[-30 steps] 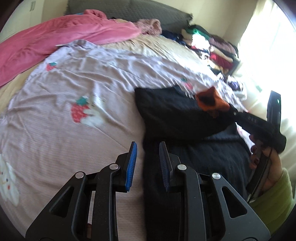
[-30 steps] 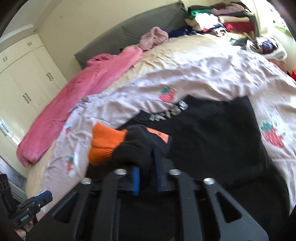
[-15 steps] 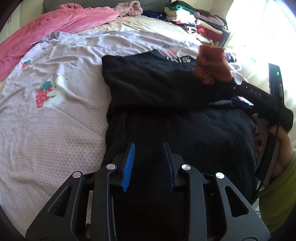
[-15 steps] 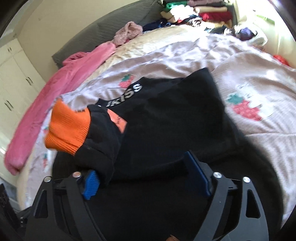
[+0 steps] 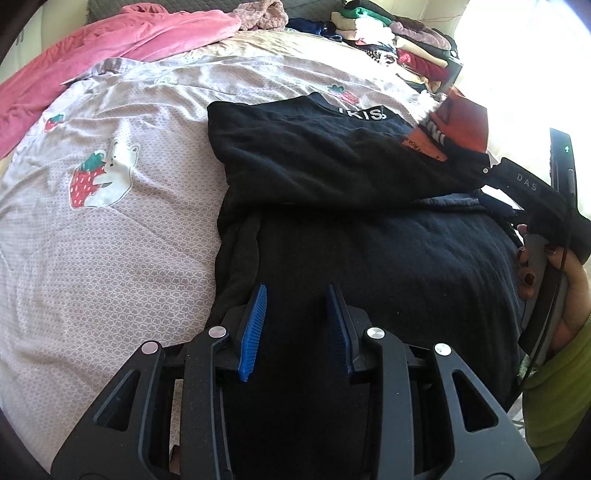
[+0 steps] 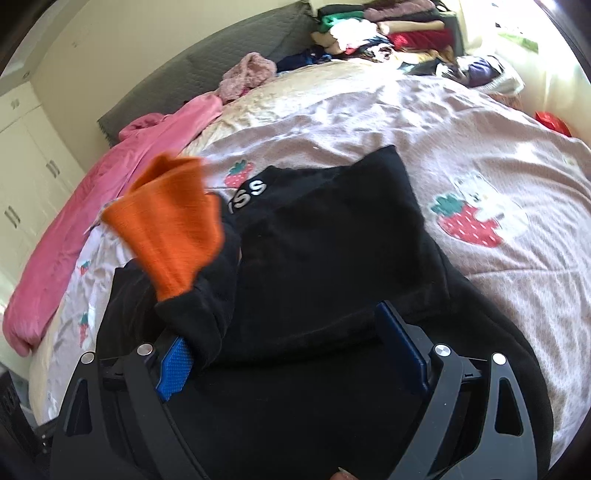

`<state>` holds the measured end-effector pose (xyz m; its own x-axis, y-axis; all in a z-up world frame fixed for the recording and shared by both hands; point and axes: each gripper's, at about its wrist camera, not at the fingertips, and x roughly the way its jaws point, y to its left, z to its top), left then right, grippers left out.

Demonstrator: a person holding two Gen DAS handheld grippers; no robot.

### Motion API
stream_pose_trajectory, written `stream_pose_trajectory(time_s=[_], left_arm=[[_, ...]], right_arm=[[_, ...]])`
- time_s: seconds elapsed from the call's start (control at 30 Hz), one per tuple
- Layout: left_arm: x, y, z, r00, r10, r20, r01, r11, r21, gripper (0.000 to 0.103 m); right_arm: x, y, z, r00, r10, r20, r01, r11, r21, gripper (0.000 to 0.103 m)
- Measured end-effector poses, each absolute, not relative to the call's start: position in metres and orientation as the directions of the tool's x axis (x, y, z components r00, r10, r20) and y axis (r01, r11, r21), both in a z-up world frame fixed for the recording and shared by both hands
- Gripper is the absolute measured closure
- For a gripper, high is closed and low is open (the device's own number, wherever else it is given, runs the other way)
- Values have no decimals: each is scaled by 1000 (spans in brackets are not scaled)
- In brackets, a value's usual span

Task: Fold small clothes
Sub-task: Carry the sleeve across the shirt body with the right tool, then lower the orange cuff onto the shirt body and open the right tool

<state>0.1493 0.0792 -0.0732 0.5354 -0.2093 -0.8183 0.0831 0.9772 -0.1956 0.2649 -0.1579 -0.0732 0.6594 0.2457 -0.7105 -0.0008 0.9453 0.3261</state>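
A black sweater (image 5: 369,240) with white lettering and orange cuffs lies on the bed, its upper part folded over its lower part. My left gripper (image 5: 297,325) is open and empty, low over the sweater's near left part. My right gripper (image 6: 291,354) is open wide above the sweater (image 6: 332,258). The sleeve with the orange cuff (image 6: 173,225) drapes over its left finger (image 6: 173,365). In the left wrist view the right gripper's body (image 5: 532,188) sits at the sweater's right edge, with the orange cuff (image 5: 461,122) just beyond it.
A lilac strawberry-print blanket (image 5: 110,184) covers the bed. A pink garment (image 5: 110,44) lies at the far left. A pile of clothes (image 6: 388,33) sits at the far end by a dark headboard (image 6: 207,74). White cupboards (image 6: 22,177) stand left.
My right gripper has opened wide and let go of the sleeve, which now hangs on its left finger. My left gripper has moved right, over the sweater.
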Motion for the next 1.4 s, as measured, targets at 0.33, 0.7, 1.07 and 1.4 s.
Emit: stream_pose_trajectory(time_s=[0.33, 0.7, 1.07, 1.4], left_arm=[[149, 79, -72, 538, -210, -816, 81, 977, -198, 77], [152, 76, -57, 571, -190, -799, 81, 981, -176, 67], [158, 79, -46, 599, -162, -784, 51, 985, -165, 59], [168, 78, -42, 604, -154, -782, 33, 985, -169, 59]], right_arm=[[272, -178, -71, 665, 312, -678, 6, 906, 423, 15], [290, -175, -85, 617, 274, -738, -16, 942, 337, 61], [286, -142, -35, 712, 233, -662, -230, 969, 93, 89], [298, -134, -33, 725, 156, -670, -252, 967, -47, 82]])
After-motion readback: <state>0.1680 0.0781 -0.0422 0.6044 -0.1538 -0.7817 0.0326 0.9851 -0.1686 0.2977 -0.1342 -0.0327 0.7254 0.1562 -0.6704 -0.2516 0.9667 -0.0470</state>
